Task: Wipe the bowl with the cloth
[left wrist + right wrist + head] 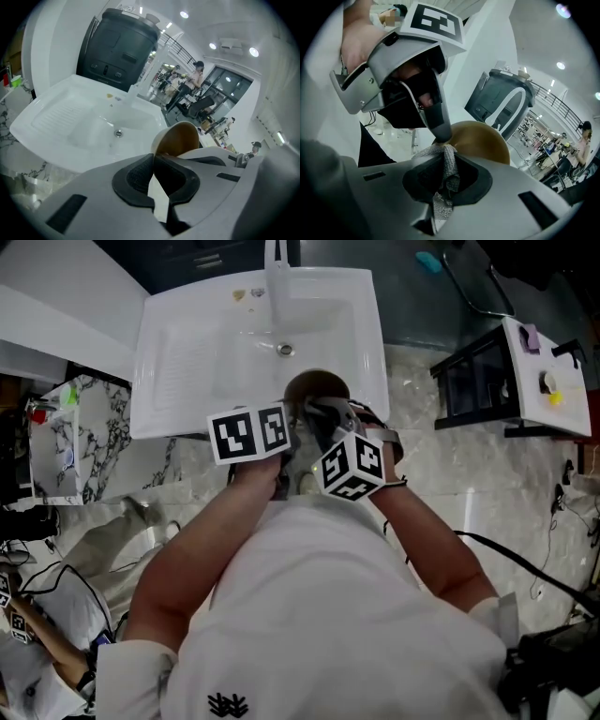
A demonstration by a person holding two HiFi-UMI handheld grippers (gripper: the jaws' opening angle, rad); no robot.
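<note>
Clamping the bowl by its rim in the left gripper, over the sink front edge; pinching the cloth in the right gripper beside it.

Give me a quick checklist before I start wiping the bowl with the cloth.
- left hand-held gripper shut on the rim of the bowl: ok
- right hand-held gripper shut on the cloth: ok
- bowl held over the sink: ok
- cloth touching the bowl: cannot tell
</note>
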